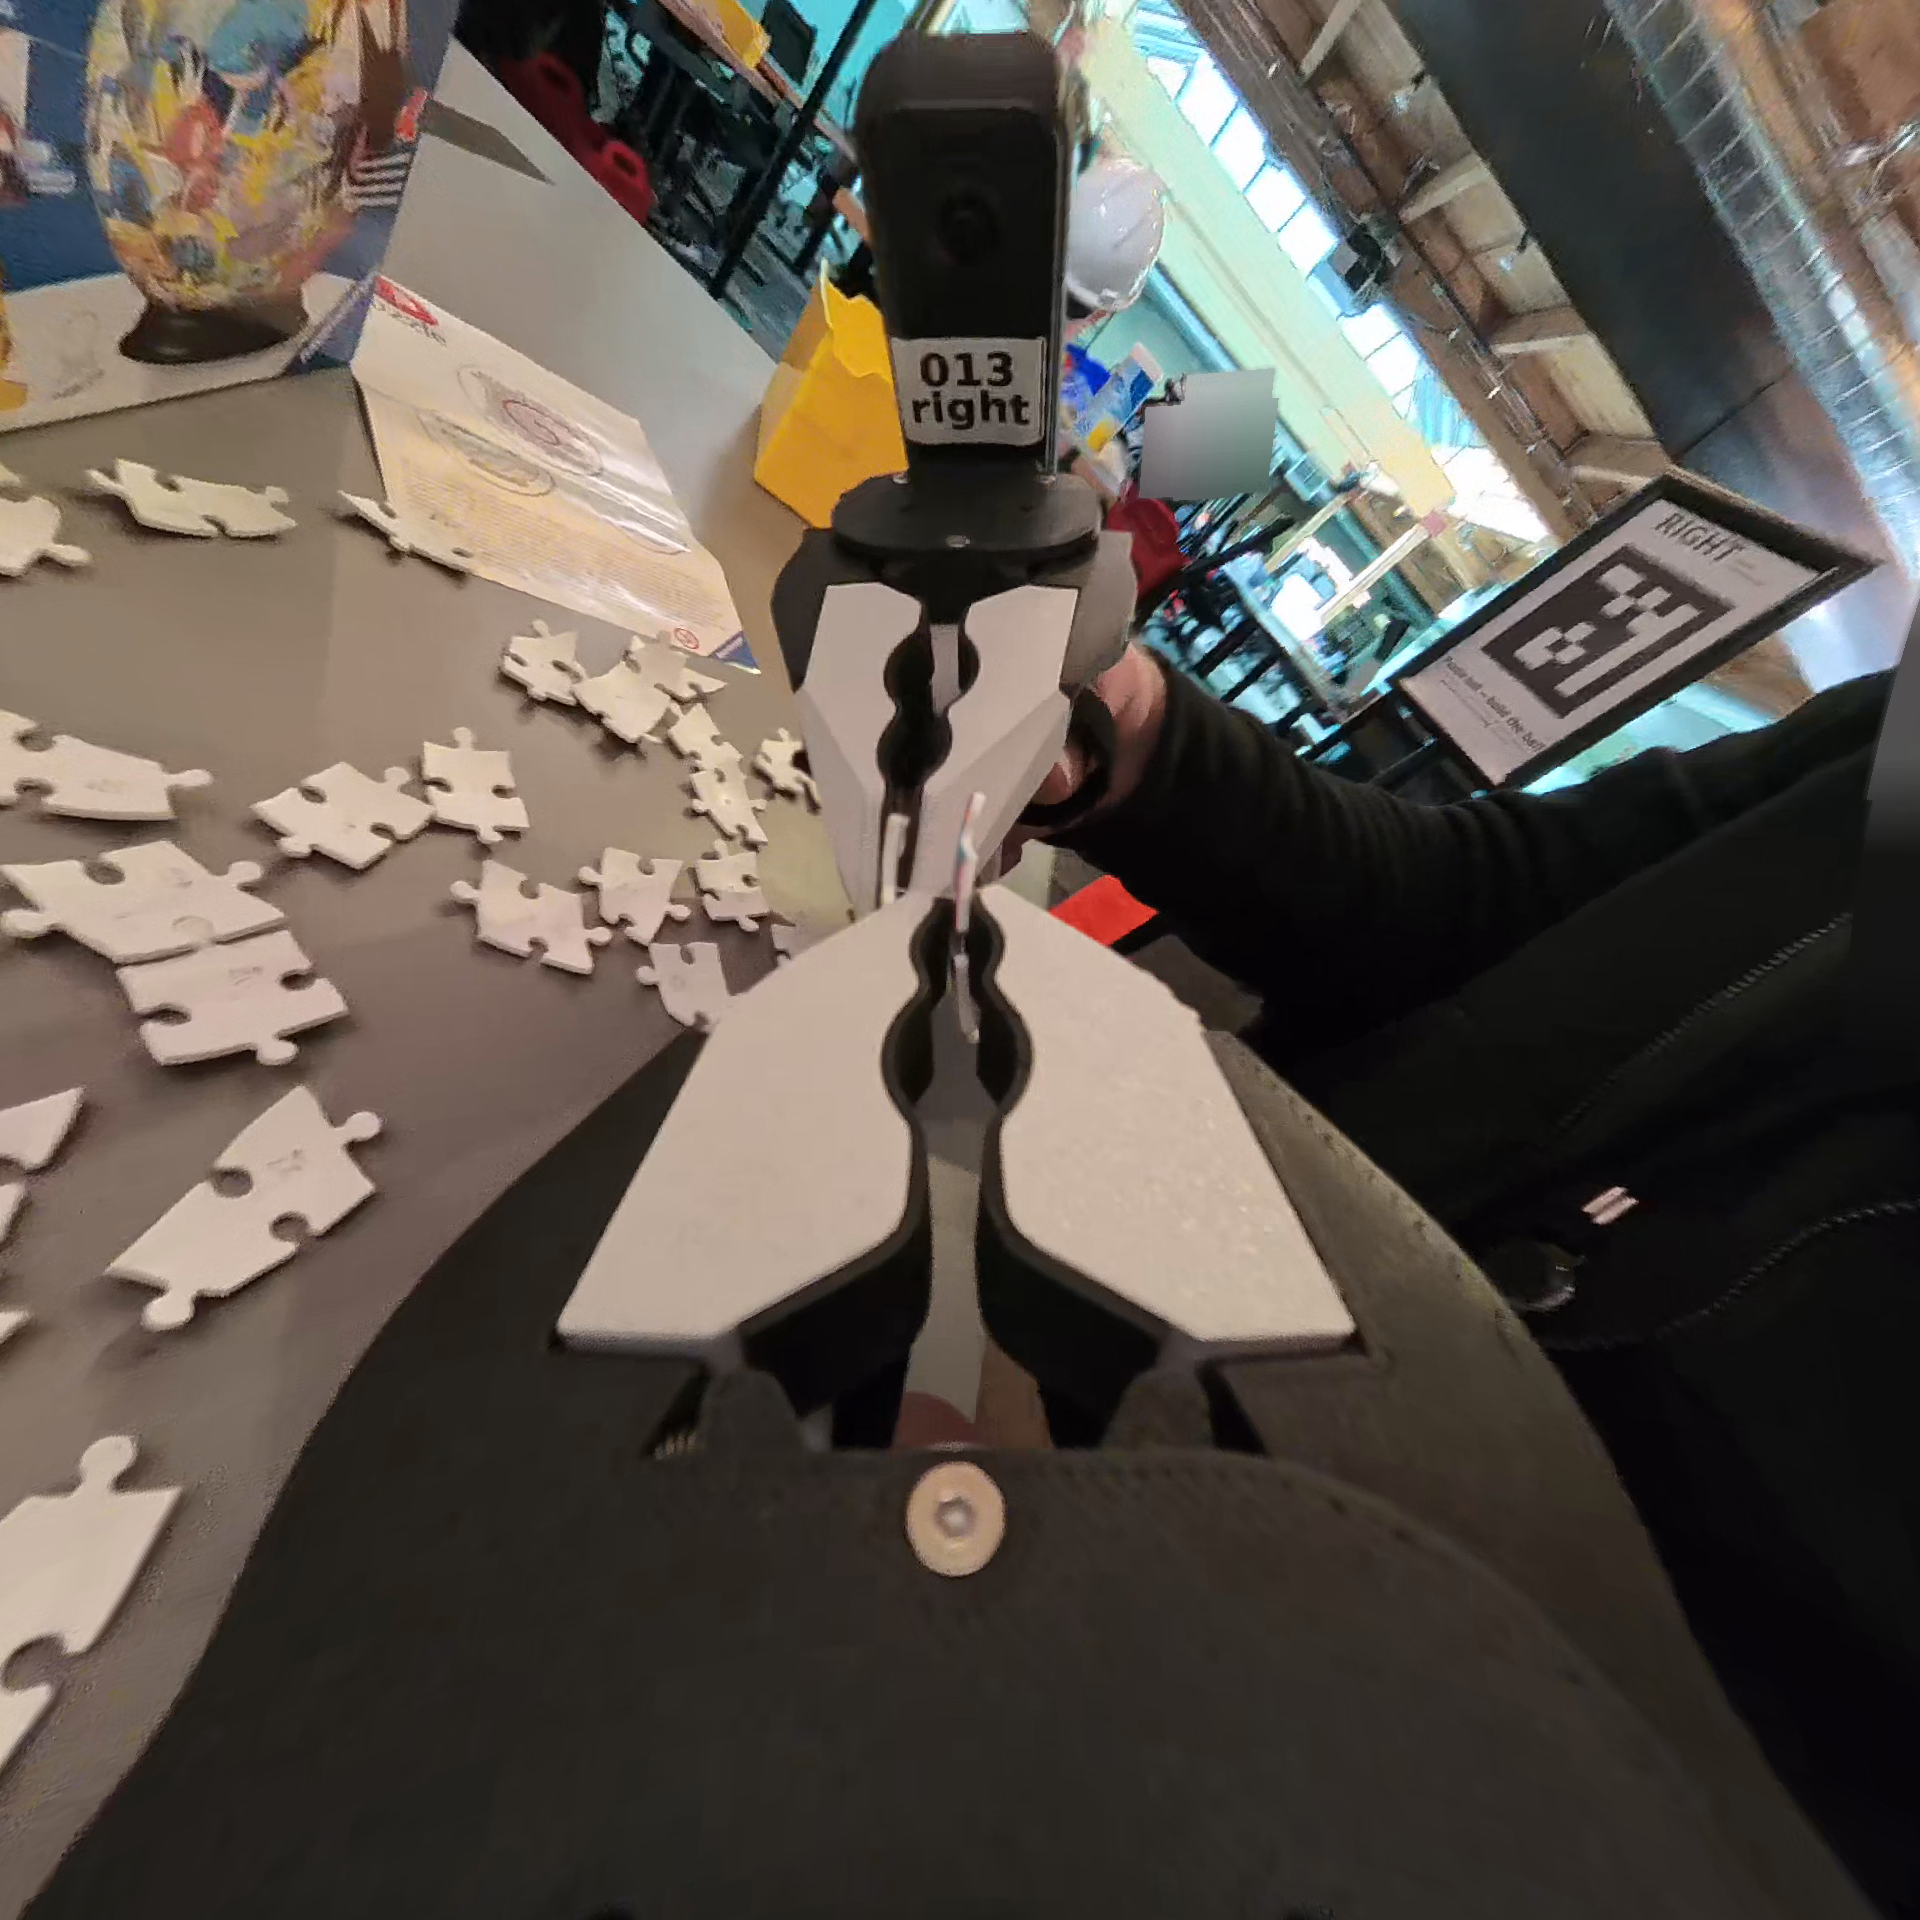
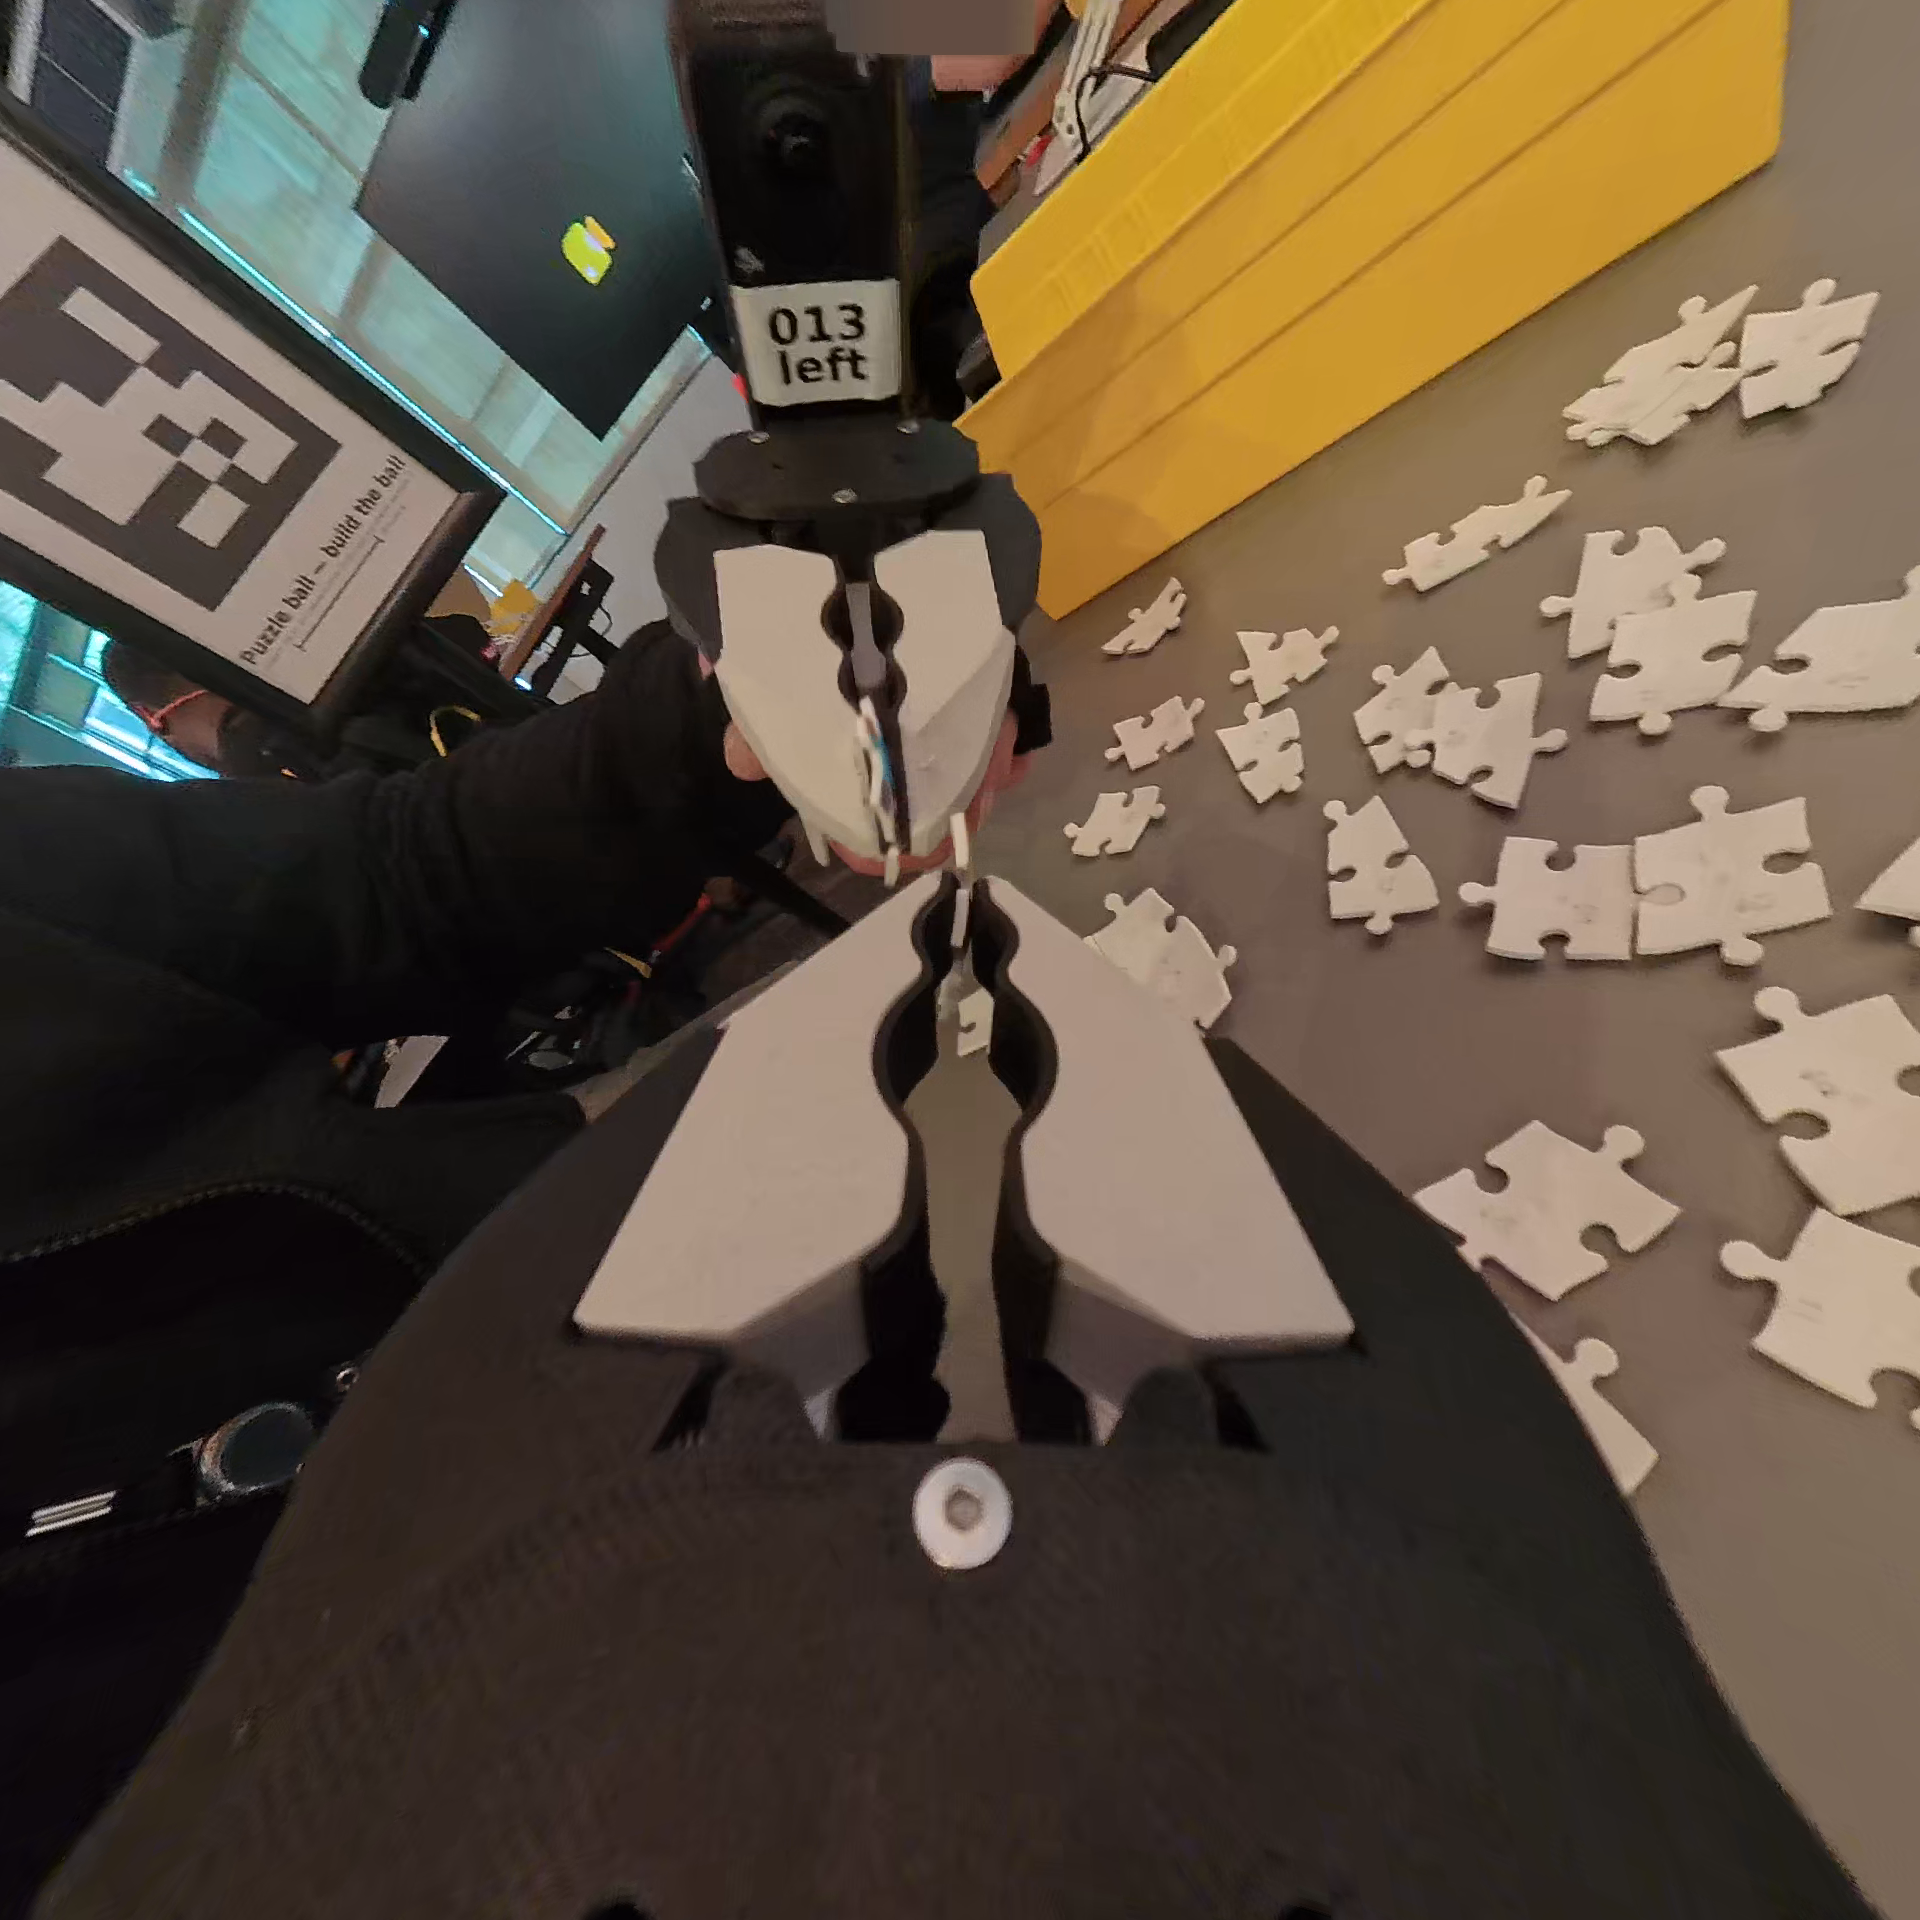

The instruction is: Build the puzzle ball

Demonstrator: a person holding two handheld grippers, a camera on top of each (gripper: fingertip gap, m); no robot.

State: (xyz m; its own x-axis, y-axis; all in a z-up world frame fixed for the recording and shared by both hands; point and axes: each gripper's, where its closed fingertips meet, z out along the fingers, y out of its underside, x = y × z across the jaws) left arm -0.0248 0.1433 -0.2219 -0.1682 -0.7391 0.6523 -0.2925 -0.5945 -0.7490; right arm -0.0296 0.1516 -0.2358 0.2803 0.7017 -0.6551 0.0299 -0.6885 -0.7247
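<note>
My left gripper [image 1: 951,920] is shut on a puzzle piece [image 1: 968,977], held edge-on with a coloured edge showing. My right gripper [image 2: 961,896] is shut on a second puzzle piece [image 2: 963,940], also edge-on. The two grippers face each other tip to tip above the near edge of the grey table [image 1: 416,1039]. The right gripper [image 1: 916,873] shows opposite in the left wrist view with its piece [image 1: 894,847]. The left gripper [image 2: 904,831] shows opposite in the right wrist view with its piece [image 2: 878,774]. The two pieces lie side by side, slightly offset.
Several loose white pieces [image 1: 343,810] lie face down across the table [image 2: 1299,1039]. A puzzle box [image 1: 208,156] and a leaflet [image 1: 540,488] stand at the back. Yellow bins [image 2: 1351,260] border the table. A framed marker sign [image 1: 1621,623] and a black sleeve [image 1: 1351,831] are beside the grippers. Both grippers' tips are close together, under 4 cm apart.
</note>
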